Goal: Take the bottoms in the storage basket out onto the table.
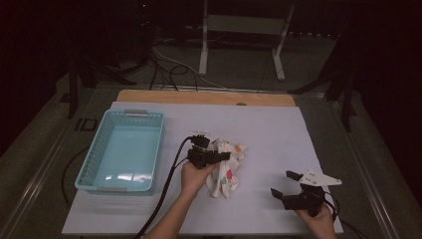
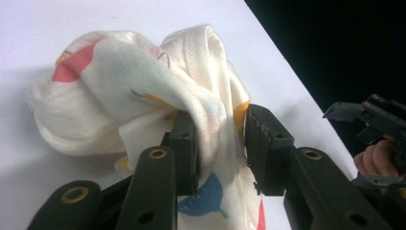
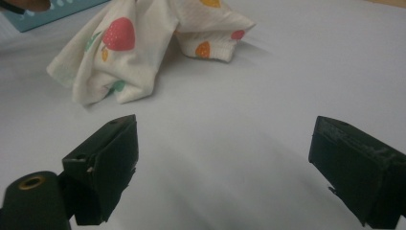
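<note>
A small white cloth (image 1: pixel 226 169) printed with strawberries and other coloured fruit lies crumpled on the pale table cover (image 1: pixel 268 129), near the middle of the table and a little toward the person's side. In the left gripper view the cloth (image 2: pixel 143 91) is bunched into soft folds, with a red patch at its upper left, a blue shape low between the jaws and yellow bits along the folds. In the right gripper view it (image 3: pixel 143 52) spreads in two lobes, one showing a red strawberry, the other a hemmed edge with orange and red fruit.

The left gripper (image 1: pixel 219 156) reaches over the cloth from its left side. In its own view a fold of the fabric runs up between the two black jaws: the left one lies against the fold, while the right one stands a little off it, so the cloth sits between them without being pinched.

The right gripper (image 1: pixel 286 184) rests well apart from the cloth, near the front right corner of the table cover, held in a hand (image 1: pixel 318 219). Its jaws stand wide apart with only bare table cover between them, and the cloth lies farther off beyond them.

A light blue plastic basket (image 1: pixel 97 149) with a perforated wall sits left of the cloth, near the left edge of the cover. Its floor is bare.
</note>
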Tool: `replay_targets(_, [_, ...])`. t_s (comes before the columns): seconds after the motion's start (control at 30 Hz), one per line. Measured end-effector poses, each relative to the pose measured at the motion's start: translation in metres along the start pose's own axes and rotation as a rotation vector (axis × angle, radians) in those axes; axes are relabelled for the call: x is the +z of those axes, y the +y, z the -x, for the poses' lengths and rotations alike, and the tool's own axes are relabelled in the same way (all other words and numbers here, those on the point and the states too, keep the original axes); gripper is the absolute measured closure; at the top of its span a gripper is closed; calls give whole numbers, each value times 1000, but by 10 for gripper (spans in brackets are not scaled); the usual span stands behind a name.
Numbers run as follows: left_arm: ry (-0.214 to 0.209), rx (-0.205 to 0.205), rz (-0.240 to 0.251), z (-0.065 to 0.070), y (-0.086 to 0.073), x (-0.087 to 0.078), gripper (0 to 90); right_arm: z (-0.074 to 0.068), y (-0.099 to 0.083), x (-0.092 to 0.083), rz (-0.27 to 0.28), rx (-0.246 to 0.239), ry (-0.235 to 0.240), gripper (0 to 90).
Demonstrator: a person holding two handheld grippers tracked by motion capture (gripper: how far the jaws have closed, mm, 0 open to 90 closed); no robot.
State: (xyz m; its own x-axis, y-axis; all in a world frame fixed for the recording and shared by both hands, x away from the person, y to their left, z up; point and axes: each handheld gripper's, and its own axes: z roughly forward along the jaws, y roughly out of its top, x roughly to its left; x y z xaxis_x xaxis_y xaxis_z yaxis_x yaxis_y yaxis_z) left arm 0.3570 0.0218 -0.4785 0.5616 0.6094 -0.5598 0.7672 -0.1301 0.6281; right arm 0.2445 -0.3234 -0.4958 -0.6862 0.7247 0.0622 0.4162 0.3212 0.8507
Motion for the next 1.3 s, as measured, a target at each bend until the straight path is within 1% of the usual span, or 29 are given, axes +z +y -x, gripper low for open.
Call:
replay_targets(0.03, [2,7,2,0,0,0,618,0,0,1,-1,2,3,99])
replay_targets(0.1, [-6,15,4,1,0,-1,588,0,0,3,-8,-2,0,99])
replay_targets(0.17, [-2,24,13,2,0,-3,552,0,-1,4,-18,-5,1,99])
replay_targets(0.2, [0,31,17,2,1,-4,552,0,-1,4,-18,-5,1,99])
replay_targets(0.33, [4,51,23,1,2,-9,482,-2,0,5,-10,6,6,99])
replay_targets(0.37, [9,60,24,1,2,-11,463,-2,0,5,-11,-1,7,99])
replay_targets(0.4, [11,72,28,2,2,-15,447,-3,1,6,-11,2,12,99])
replay_targets(0.47, [12,80,29,3,3,-17,412,-4,1,7,-11,3,19,99])
replay_targets(0.53, [18,96,35,4,3,-23,402,-5,2,8,-12,3,22,99])
replay_targets(0.6, [20,107,43,4,4,-29,371,-5,2,11,-16,6,34,99])
replay_targets(0.77, [45,148,43,6,3,-44,365,-7,5,11,-18,-2,34,99])
replay_targets(0.9, [45,153,53,7,2,-50,365,-8,6,12,-20,-4,39,99])
replay_targets(0.97, [50,164,54,8,1,-53,365,-8,7,14,-23,-16,39,99])
replay_targets(1.03, [52,169,57,9,-1,-55,366,-9,8,15,-26,-14,43,99])
replay_targets(1.07, [55,173,55,9,-3,-56,367,-9,10,18,-32,-13,52,120])
replay_targets(1.1, [55,176,54,9,-5,-56,367,-9,10,18,-32,-13,52,120])
replay_targets(1.13, [59,182,52,9,-8,-56,368,-10,11,19,-33,-8,65,138])
replay_targets(1.17, [63,189,47,9,-10,-56,373,-10,11,20,-31,-12,75,135])
replay_targets(1.2, [68,195,42,9,-13,-56,378,-11,12,22,-32,-26,73,137])
replay_targets(1.23, [70,194,38,9,-15,-55,378,-12,16,25,-44,-24,85,138])
replay_targets(1.27, [72,194,32,8,-18,-54,378,-12,16,25,-44,-24,85,138])
replay_targets(1.3, [76,193,28,7,-20,-54,378,-13,18,28,-39,-26,97,138])
